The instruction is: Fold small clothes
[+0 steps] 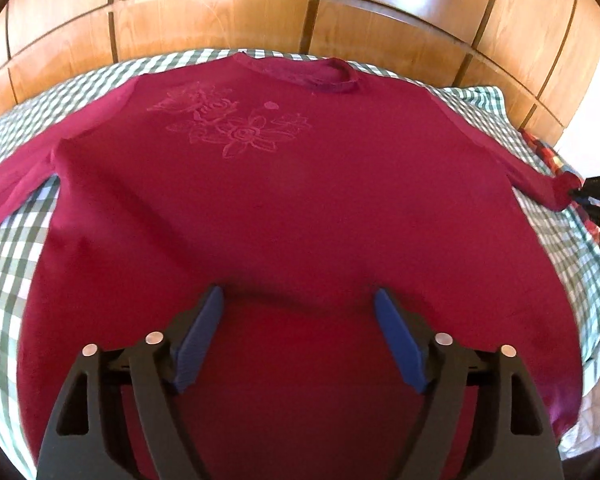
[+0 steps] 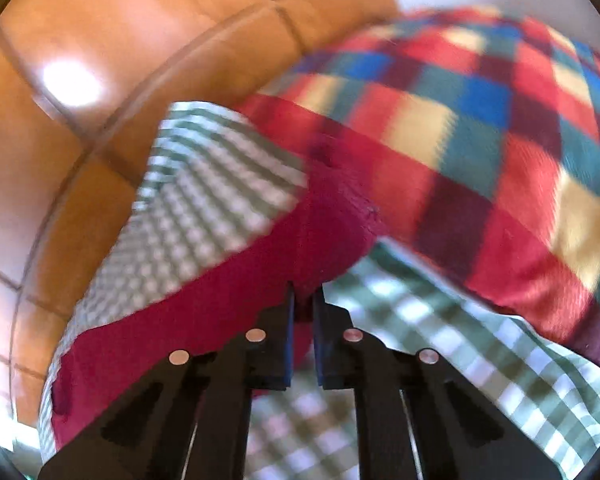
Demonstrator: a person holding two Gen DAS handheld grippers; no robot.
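While my right gripper (image 2: 304, 296) jaws clamp the shirt's (image 1: 300, 208) sleeve cuff (image 2: 332, 216), left gripper (image 1: 300, 300) jaws gape above its hem, far from that cuff.

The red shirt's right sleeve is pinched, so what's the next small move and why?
Probably carry the sleeve inward across the shirt: the right gripper is shut on its cuff, the shirt lies flat, and the left gripper hovers open near the hem.

The long-sleeved top (image 1: 300, 200) is deep magenta with a faint paler flower outline print (image 1: 232, 124) on its chest. The bed sheet (image 1: 4, 280) is green-and-white gingham. A blanket (image 2: 480, 120) shows red, blue, green, cream and maroon squares. The left gripper (image 1: 299, 300) has blue pads on black fingers (image 1: 148, 380).
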